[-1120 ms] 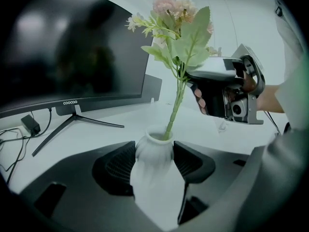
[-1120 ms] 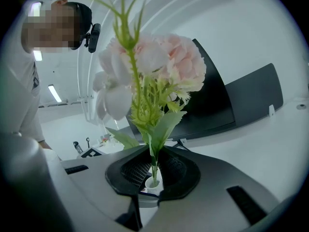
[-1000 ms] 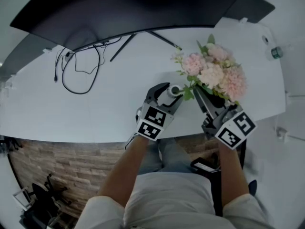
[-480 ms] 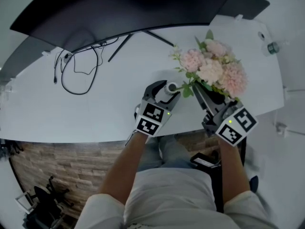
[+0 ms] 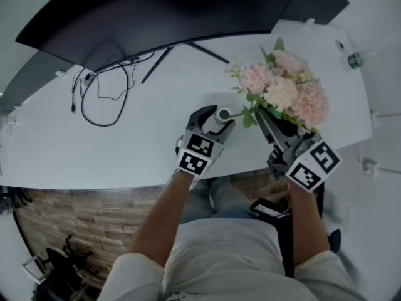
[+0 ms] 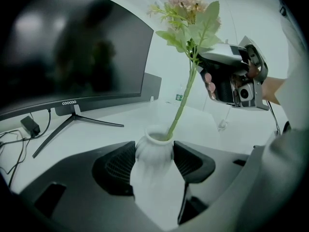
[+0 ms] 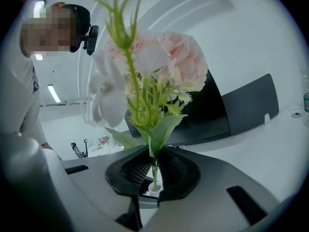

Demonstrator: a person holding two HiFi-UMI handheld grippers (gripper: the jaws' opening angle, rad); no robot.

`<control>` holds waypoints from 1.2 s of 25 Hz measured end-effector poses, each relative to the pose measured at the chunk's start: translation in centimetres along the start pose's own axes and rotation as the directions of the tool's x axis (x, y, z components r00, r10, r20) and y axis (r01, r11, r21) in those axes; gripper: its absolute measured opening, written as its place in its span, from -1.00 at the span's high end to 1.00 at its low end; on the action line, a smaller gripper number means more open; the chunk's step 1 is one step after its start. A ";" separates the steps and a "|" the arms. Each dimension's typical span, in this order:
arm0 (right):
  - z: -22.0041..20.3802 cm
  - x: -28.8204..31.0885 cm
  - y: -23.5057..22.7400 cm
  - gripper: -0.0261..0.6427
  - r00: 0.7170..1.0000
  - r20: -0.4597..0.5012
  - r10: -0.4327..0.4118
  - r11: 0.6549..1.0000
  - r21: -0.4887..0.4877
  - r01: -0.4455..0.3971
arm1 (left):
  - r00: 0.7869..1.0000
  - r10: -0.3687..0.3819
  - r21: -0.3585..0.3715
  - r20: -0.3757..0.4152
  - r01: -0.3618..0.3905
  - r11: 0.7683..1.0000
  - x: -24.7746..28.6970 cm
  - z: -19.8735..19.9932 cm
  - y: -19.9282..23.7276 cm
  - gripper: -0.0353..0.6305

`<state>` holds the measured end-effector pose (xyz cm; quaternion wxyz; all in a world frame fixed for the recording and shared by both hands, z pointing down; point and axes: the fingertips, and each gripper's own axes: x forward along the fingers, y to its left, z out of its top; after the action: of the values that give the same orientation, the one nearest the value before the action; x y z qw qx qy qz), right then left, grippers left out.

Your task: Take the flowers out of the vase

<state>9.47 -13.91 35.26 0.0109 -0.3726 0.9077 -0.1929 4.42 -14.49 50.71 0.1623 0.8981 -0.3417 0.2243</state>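
Head view: my left gripper [image 5: 215, 119] clasped the small white vase [image 5: 220, 113] on the white desk [image 5: 125, 137], and my right gripper [image 5: 262, 115] held the pink flowers [image 5: 285, 91] just beside it.
Left gripper view: my jaws pressed both sides of the vase, with the green stem [image 6: 181, 108] standing in its mouth.
Right gripper view: my jaws pinched the stem below its leaves.

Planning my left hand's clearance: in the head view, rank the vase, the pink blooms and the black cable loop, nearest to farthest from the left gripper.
1. White vase, between the left gripper's jaws.
2. Pink blooms, to its right.
3. Black cable loop, far off to the left.
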 end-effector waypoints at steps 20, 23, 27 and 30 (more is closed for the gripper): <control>1.3 -1.3 1.0 0.75 1.000 0.025 -0.012 1.000 -0.020 0.013 | 1.000 -0.003 -0.009 0.004 0.003 1.000 -0.3 -0.4 0.6 0.14; 1.2 -1.4 1.0 0.75 1.000 0.022 -0.016 1.000 -0.019 0.016 | 1.000 -0.001 -0.006 0.003 0.001 1.000 -0.2 -0.4 0.7 0.14; 1.2 -1.5 0.9 0.75 1.000 0.021 -0.020 1.000 -0.020 0.020 | 1.000 0.005 -0.015 0.007 -0.005 1.000 -0.2 -0.5 0.9 0.14; 1.2 -1.5 0.9 0.75 1.000 0.020 -0.023 1.000 -0.019 0.023 | 1.000 0.005 -0.007 -0.004 -0.005 1.000 -0.2 -1.0 0.9 0.13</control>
<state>10.12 -12.68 33.67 0.0139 -0.3851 0.9049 -0.1807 3.38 -14.64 51.58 0.1654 0.8962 -0.3446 0.2255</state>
